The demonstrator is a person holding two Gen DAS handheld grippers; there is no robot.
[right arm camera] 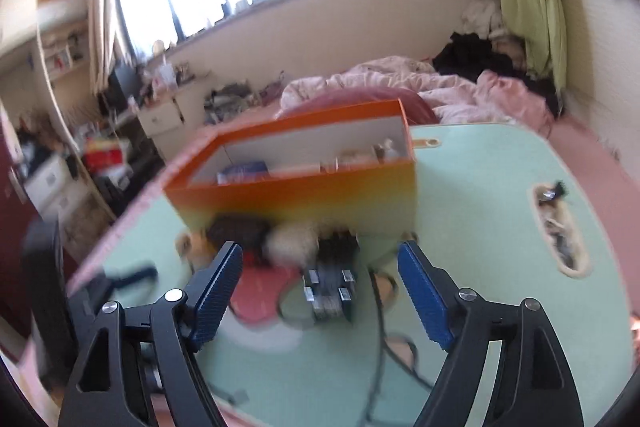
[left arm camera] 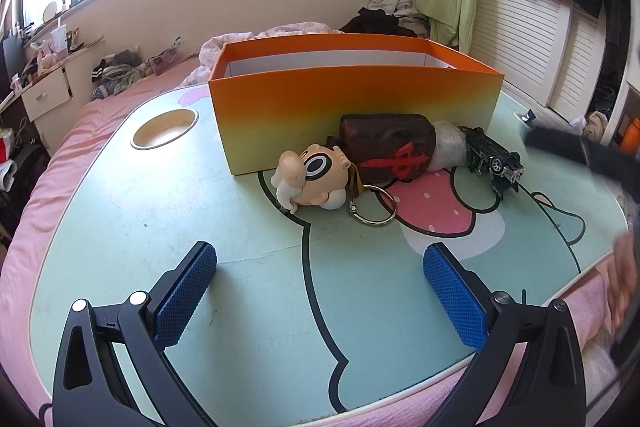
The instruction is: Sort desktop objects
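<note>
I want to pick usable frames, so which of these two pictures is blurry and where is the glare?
Right wrist view: motion-blurred throughout, orange box and toy car smeared. Left wrist view: sharp on the box and cartoon figure. Windows blown out white in both.

Left wrist view: sat behind the left gripper (left arm camera: 320,291), low over the surface (left arm camera: 120,211), faced forward and down; orange box (left arm camera: 352,107) ahead, near, its long wall square-on; sharp.

Right wrist view: sat behind the right gripper (right arm camera: 320,291), somewhat higher, faced forward and down; orange box (right arm camera: 304,195) ahead, seen into from above; blurred.

Shared: box, toy car (left arm camera: 494,157) (right arm camera: 330,283), surface, bed, window wall beyond.
</note>
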